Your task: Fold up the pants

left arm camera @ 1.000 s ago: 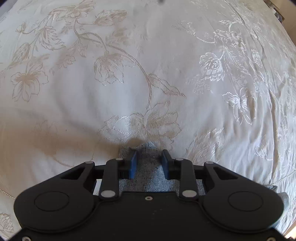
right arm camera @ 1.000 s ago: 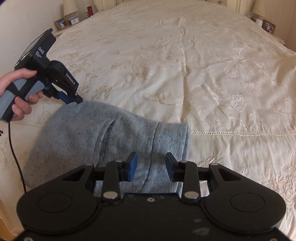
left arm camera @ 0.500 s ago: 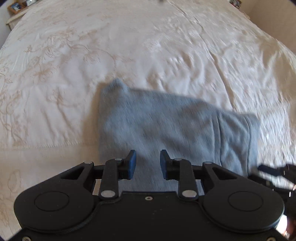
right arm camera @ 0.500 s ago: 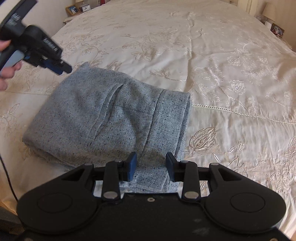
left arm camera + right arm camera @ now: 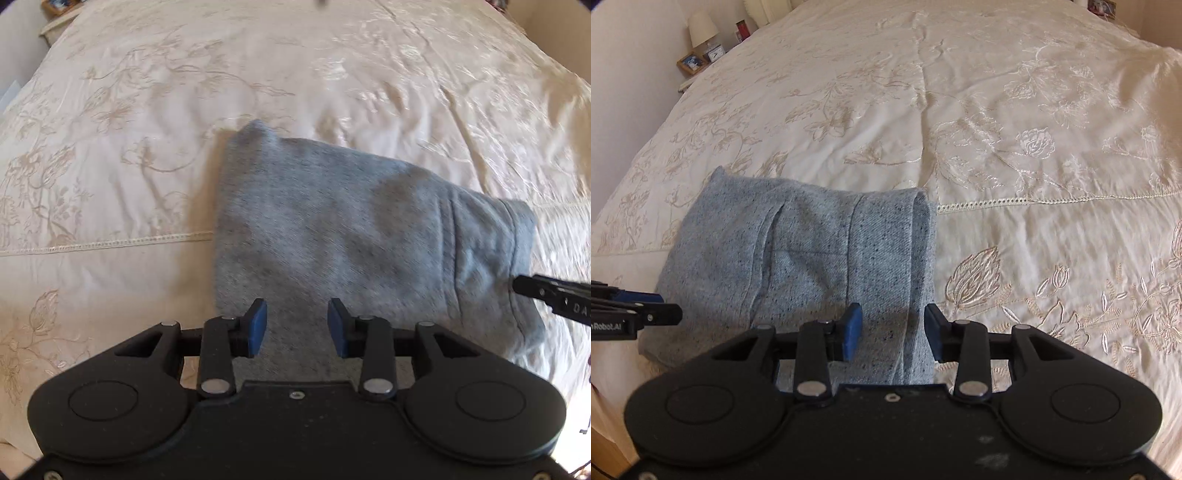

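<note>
On the bedspread [image 5: 997,110], folded pants [image 5: 332,229] released, both grippers' jaws opening above them, now empty.

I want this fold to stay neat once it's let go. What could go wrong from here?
1. The left gripper and right gripper, jaws opening, hover low over the folded pants; a blue pad could snag the near edge on withdrawal and drag it.
2. The far left corner pokes up, so that layer may slide open.
3. The pants sit near the front edge of the glossy bedspread; a nudge might slide them off.
</note>
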{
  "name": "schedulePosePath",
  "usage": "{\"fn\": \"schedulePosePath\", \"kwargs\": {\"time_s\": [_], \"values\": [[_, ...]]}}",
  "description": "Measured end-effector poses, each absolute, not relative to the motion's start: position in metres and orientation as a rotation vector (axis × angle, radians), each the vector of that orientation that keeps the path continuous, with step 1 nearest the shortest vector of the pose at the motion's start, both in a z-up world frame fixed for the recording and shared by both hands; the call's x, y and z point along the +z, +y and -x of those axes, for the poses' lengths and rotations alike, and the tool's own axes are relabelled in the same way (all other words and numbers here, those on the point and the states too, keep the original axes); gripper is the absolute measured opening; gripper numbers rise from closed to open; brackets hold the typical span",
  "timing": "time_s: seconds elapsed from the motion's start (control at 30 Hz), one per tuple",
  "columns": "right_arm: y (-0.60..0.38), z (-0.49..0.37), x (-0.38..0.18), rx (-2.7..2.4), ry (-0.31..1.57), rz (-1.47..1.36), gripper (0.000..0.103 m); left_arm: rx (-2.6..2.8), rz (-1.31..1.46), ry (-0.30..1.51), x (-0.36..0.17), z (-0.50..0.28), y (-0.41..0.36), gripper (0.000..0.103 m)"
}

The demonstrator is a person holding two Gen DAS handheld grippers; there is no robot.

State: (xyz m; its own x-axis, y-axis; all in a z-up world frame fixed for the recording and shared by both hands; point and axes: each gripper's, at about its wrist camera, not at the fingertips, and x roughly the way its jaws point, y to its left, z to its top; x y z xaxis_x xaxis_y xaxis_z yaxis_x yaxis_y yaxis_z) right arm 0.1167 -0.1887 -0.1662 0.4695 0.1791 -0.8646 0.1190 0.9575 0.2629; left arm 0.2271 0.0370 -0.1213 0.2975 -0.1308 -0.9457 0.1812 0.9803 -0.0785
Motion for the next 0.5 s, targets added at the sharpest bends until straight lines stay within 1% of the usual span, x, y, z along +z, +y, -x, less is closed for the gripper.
{"fn": "schedulePosePath", "kwargs": {"time_s": [0.1,0.2,0.27,0.4,0.5], "values": [[-0.204,-0.134,-0.183,0.038,1.160,-0.442,0.041,-0.147,-0.025,1.284,-0.135,-0.244,0.052,0.046],[-0.216,-0.143,-0.200,0.031,1.196,-0.548,0.045,-0.128,-0.017,1.319,-0.151,-0.255,0.062,0.046],[-0.221,-0.146,-0.207,0.040,1.201,-0.574,0.053,-0.144,0.001,1.352,-0.161,-0.259,0.067,0.047],[-0.226,-0.147,-0.216,0.067,1.208,-0.616,0.055,-0.151,-0.015,1.379,-0.177,-0.263,0.066,0.055],[-0.227,-0.147,-0.220,0.088,1.196,-0.619,0.057,-0.161,-0.039,1.383,-0.183,-0.265,0.063,0.057]]}}
